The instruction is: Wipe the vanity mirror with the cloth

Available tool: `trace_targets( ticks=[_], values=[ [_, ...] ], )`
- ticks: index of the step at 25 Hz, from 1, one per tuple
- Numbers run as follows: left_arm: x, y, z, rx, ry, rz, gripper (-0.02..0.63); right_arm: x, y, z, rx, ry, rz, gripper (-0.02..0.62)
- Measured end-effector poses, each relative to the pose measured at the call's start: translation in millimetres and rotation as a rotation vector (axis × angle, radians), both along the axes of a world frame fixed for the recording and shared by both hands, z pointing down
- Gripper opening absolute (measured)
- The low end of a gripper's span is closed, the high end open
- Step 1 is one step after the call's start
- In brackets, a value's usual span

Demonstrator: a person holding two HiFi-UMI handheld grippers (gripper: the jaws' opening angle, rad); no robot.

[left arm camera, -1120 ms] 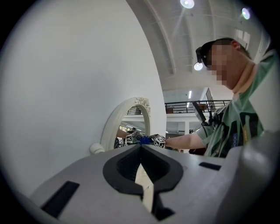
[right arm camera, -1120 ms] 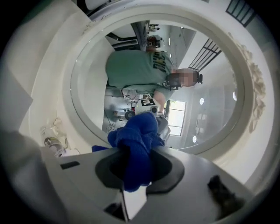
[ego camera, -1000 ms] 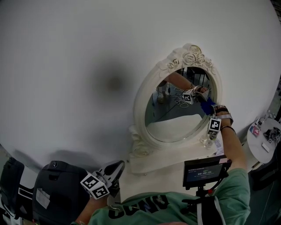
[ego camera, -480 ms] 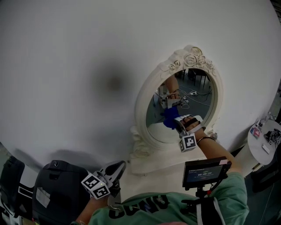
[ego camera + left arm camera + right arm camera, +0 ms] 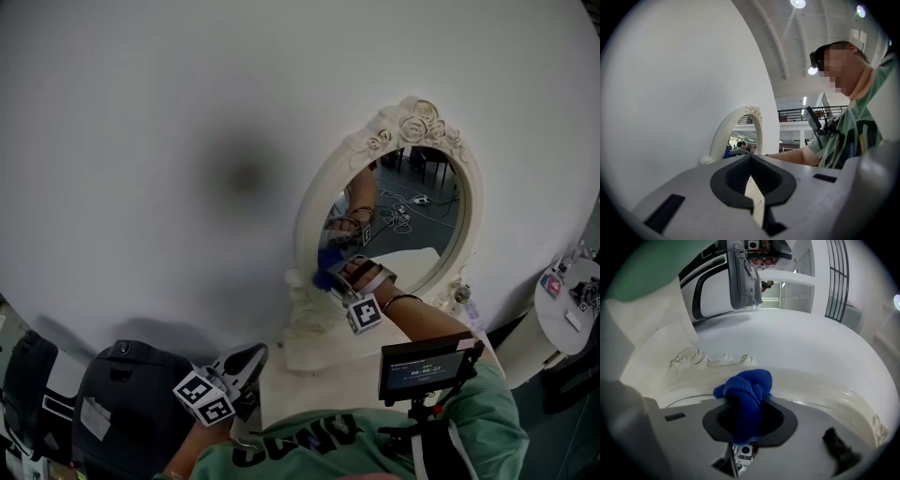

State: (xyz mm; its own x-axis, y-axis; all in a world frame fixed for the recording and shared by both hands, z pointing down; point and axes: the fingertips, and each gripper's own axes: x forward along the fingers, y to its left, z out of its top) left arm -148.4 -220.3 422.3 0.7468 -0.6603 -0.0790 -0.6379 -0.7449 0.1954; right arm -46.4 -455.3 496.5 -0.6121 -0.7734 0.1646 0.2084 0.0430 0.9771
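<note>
Vanity mirror, an oval in a cream carved frame, stands upright against the white wall. The right tongs are clenched on a bunched blue cloth, which presses against the mirror's lower left rim where the glass meets the frame. The left tongs hang low, well apart from the mirror, closed with nothing between them.

The wall was softly, evenly lit, with one dim grey shadow patch left of centre in the head view. Lamps glared atop the left gripper view. Both gripper views bowed at the edges, corners black.
</note>
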Motion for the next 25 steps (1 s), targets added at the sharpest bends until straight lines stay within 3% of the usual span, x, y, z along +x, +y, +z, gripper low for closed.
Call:
trace_targets(
  ticks=[5, 9, 13, 18, 21, 25],
  values=[
    [2.3, -1.6, 0.5, -0.002, -0.003, 0.008, 0.006, 9.4, -12.2, 4.2, 0.016, -0.001, 0.011, 0.074],
    [0.4, -2.0, -0.6, 0.001, -0.004, 0.004, 0.006, 44.7, -18.2, 4.5, 0.009, -0.005, 0.062, 0.074],
    [0.8, -2.1, 0.6, -0.001, -0.004, 0.006, 0.006, 115.9, -29.7, 3.4, 0.01, -0.001, 0.175, 0.074],
    [8.7, -4.8, 2.7, 0.006, -0.012, 0.034, 0.006, 225.6, -49.4, 12.2, -0.034, 0.029, 0.389, 0.074],
    [14.6, -4.0, 3.9, -0.004, -0.004, 0.046, 0.006, 284.4, -59.9, 6.6, -0.013, 0.055, 0.518, 0.074],
    [15.8, -3.4, 3.6, -0.006, -0.006, 0.049, 0.006, 334.9, -70.9, -0.3, -0.002, 0.074, 0.631, 0.074]
  ],
)
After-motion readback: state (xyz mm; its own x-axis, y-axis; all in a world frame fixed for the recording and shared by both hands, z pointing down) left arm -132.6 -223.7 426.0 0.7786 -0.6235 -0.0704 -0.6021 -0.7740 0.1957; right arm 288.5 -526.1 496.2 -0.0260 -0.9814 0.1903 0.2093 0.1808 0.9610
